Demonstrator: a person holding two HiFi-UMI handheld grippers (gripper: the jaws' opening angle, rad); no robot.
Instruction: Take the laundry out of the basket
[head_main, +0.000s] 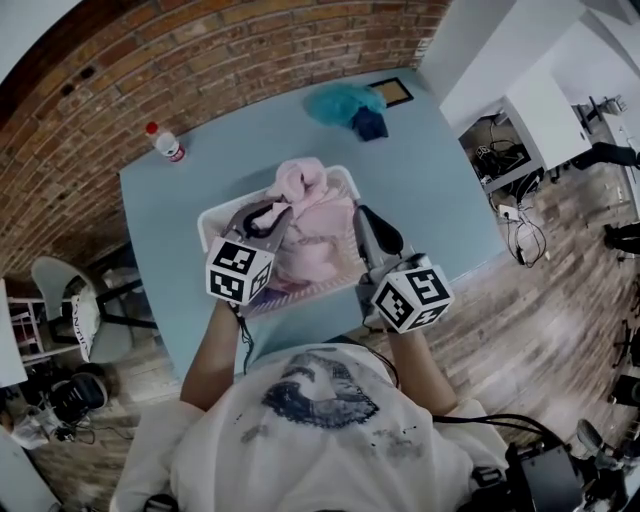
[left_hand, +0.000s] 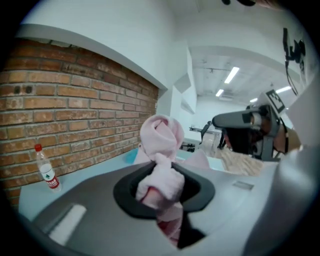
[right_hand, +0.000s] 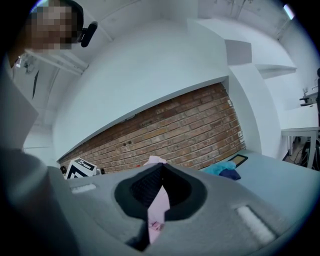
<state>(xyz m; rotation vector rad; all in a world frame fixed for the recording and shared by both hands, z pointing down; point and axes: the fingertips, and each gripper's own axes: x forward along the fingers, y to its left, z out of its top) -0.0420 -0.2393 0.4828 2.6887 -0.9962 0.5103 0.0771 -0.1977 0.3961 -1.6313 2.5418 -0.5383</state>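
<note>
A soft, bunched pink garment (head_main: 303, 182) is clamped by the left gripper (head_main: 276, 212); a thin fold of it is nipped by the closed right gripper (head_main: 361, 215).

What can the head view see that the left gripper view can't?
Only the head view shows the picture frame at the far corner of the blue table and the white chair beside it. Only the left gripper view shows the ceiling lights. Both show the brick wall, the water bottle and the pink cloth pinched in the left tongs.
</note>
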